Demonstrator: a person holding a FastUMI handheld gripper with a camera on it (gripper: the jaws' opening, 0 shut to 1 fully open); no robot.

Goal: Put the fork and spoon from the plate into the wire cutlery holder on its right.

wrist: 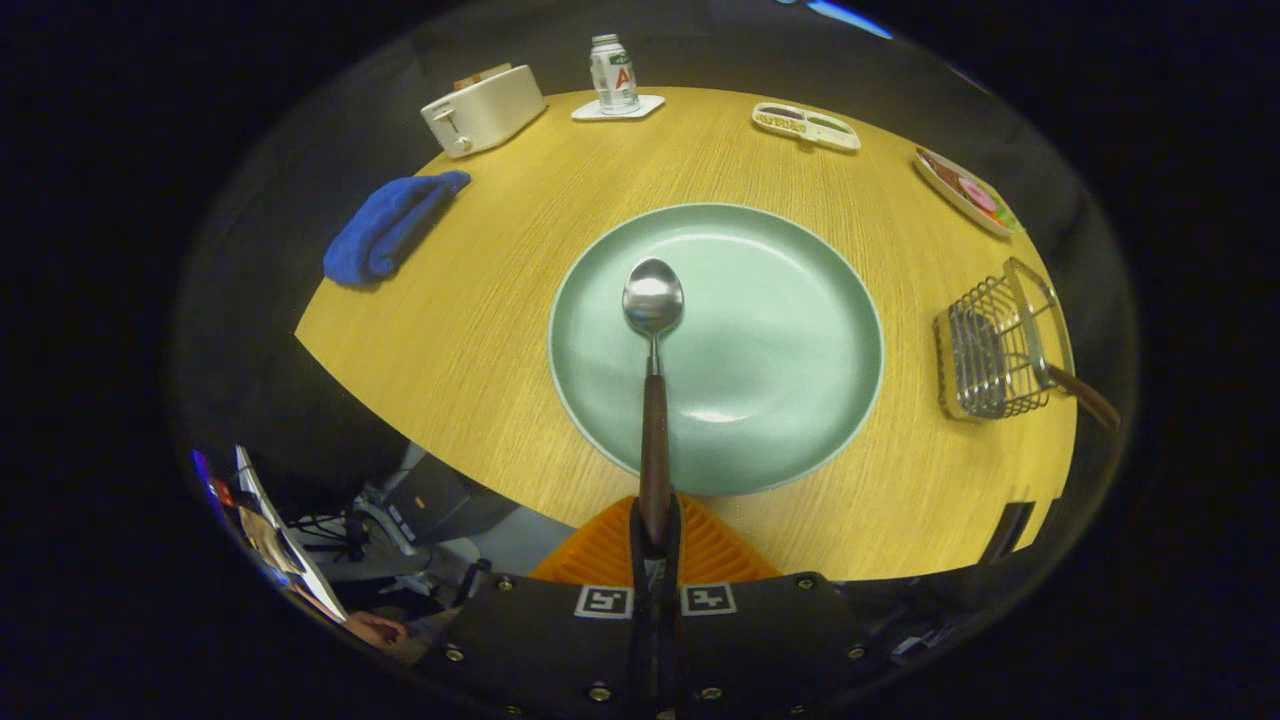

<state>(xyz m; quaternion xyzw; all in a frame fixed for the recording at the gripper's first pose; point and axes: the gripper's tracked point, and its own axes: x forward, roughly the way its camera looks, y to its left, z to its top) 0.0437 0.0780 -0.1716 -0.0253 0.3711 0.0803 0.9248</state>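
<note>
The spoon point(654, 380) is clamped by the end of its wooden handle between the two fingers point(655, 535), which are pressed together on it. It sticks straight out ahead, bowl facing up, held over the green plate point(790, 330). Looks lifted rather than lying on it, though I can't be fully sure from this angle.

Off to the right of the plate sits the wire cutlery holder point(990, 355), well apart from the spoon. There's already a brown handle point(1085, 397) poking out of it, so my guess is the fork's been dropped in and that half is done. What's left: carry the spoon over and get it into the holder.

Other stuff on the tabletop point(480, 330): a blue cloth point(385, 230), a toaster point(483, 108), a bottle point(613, 72), a small tray point(805, 126) and a dish of food point(968, 192) along the far side.
</note>
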